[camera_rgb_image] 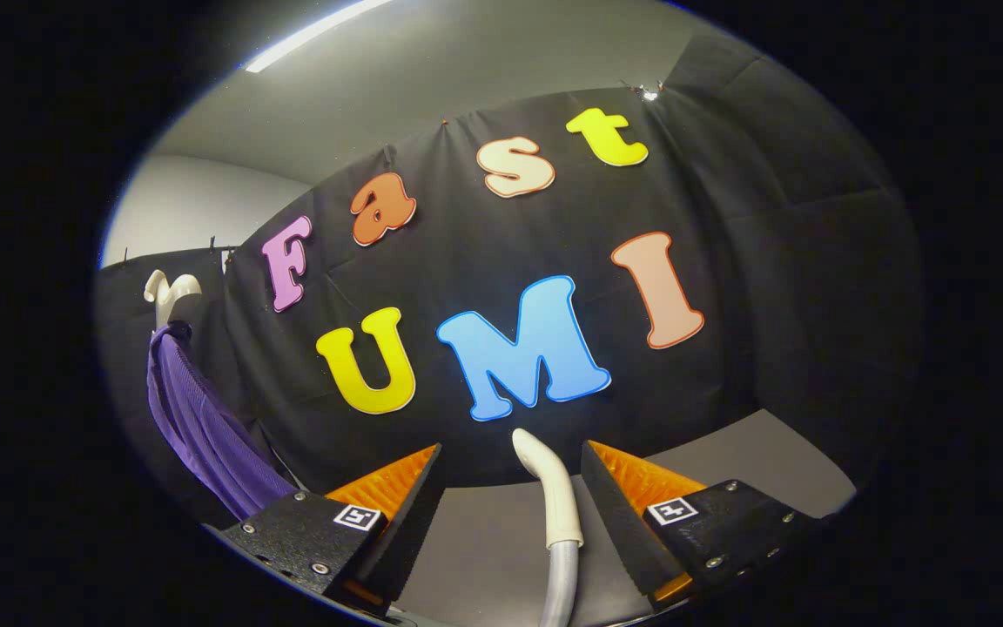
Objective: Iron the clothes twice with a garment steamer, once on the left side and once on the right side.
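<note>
Gripper [512, 483] fingers spread, nothing pinched. Steamer handle [554, 496] upright between them, nearer right finger, long axis running along fingers, hose [559, 588] below. Purple garment [201, 427] hangs on hanger [169, 292], well off beyond left finger. Grasp looks next.

The one camera rides on the hand-held gripper [512, 488], low over the grey surface [484, 540], facing forward and slightly upward along the parted fingers toward the near cloth wall [771, 287].

Steamer handle [554, 496] — smooth glossy plastic; purple garment [205, 427] — finely ribbed matt cloth.
</note>
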`<state>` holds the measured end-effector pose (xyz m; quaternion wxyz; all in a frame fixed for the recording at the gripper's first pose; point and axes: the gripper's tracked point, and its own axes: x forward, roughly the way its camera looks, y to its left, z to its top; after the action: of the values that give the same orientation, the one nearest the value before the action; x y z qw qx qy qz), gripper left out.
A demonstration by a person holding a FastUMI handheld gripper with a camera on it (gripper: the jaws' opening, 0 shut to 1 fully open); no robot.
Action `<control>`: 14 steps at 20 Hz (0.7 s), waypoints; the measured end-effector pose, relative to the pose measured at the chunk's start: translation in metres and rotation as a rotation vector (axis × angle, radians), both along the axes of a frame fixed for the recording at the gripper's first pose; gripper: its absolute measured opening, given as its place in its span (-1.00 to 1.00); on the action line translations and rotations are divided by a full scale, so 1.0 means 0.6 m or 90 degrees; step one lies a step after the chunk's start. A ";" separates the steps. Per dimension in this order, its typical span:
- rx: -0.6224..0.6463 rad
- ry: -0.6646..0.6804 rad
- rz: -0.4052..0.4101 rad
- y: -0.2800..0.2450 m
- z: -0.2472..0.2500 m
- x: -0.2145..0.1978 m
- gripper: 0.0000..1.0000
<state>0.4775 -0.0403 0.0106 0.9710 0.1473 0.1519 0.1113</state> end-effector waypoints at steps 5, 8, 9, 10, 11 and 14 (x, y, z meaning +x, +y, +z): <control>0.065 0.072 0.019 -0.012 -0.072 0.069 0.90; 0.140 0.137 0.067 0.004 -0.105 0.086 0.90; 0.156 0.147 0.074 0.005 -0.111 0.090 0.90; 0.164 0.155 0.076 0.001 -0.118 0.097 0.90; 0.169 0.165 0.076 -0.001 -0.127 0.104 0.89; 0.191 0.219 0.085 0.002 -0.169 0.117 0.90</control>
<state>0.5477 -0.0394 -0.0907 0.8885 0.2963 0.3066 0.1696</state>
